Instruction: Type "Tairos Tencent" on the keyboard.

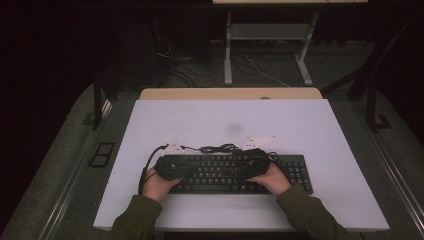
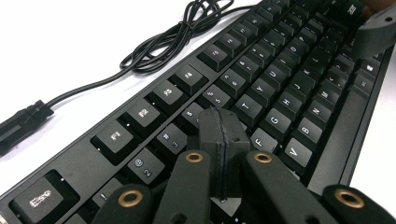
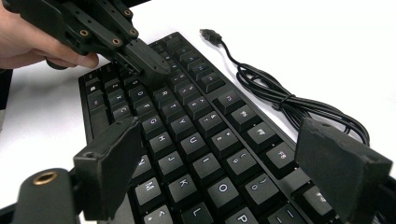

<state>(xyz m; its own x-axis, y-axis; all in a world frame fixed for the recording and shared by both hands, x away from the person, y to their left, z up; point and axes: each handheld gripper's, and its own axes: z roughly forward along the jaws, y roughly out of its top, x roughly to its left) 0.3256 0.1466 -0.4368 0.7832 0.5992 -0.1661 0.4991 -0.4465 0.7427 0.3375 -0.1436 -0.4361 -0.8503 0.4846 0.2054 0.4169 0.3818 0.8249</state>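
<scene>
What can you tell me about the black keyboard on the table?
The keyboard is black, looks like plastic, and has white letters on its keys. It lies flat on the white table, near the person's edge. Its thin black cable sits in a loose bundle behind it, the plug lying unplugged on the table. The left gripper, jaws shut, points down at the keys near the number row, and the right gripper hovers open above the letter keys.
</scene>
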